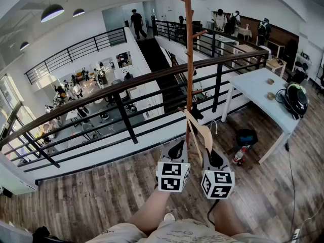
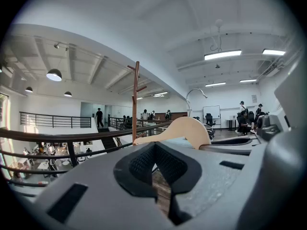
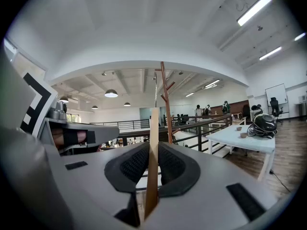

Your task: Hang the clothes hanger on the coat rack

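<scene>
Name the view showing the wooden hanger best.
Left gripper view: the wooden hanger lies side-on, its curved shoulder visible. Right gripper view shows only its edge between the jaws; head view, a small part.

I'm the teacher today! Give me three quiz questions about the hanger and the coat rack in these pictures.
1. True or false: the wooden hanger already hangs on the coat rack.
2. The right gripper holds: A) a cup B) the wooden hanger C) nothing.
3. Fill in: in the head view, the white table stands to the coat rack's ____.
Key: 1 false; 2 B; 3 right.
</scene>
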A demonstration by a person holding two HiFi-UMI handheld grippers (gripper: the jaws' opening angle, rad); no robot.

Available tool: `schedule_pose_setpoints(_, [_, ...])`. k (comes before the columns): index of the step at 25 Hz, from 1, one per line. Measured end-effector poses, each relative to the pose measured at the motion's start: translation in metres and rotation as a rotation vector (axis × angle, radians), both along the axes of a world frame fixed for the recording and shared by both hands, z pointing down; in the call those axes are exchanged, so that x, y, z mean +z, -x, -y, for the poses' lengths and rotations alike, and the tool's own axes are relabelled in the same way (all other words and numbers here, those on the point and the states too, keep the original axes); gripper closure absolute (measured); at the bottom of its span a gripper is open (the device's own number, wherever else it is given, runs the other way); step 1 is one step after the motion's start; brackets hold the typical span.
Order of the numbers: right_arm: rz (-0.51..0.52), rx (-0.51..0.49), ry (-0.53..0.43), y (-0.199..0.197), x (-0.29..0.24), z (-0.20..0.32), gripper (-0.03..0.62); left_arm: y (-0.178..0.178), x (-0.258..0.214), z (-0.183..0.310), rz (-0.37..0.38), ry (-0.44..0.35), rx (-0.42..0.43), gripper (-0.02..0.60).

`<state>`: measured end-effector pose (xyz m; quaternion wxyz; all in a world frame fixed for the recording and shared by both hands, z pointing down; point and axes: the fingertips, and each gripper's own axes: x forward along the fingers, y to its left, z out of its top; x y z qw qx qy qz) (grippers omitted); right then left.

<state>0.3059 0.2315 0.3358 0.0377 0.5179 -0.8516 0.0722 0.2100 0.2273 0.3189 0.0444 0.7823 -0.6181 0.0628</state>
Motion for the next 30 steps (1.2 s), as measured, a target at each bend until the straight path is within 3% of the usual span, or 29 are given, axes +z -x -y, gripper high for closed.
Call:
schedule_pose_setpoints(14, [0.023, -0.058, 0.004, 0.020, -0.004, -0.007, 0.542, 0.016, -0.002, -0.008, -0.014, 0.001, -0.037, 0.591])
schedule_pose_setpoints(21, [-0.014, -0.098, 0.010, 0.043, 0.008, -0.002, 0.542, 0.029, 0.007, -0.003, -0.016, 0.004, -0.046, 0.591])
schedule_pose_setpoints(30, [-0.032, -0.121, -0.005, 0.079, 0.012, 0.016, 0.542, 0.067, 0.012, 0.016, -0.034, -0.001, -0.060, 0.591])
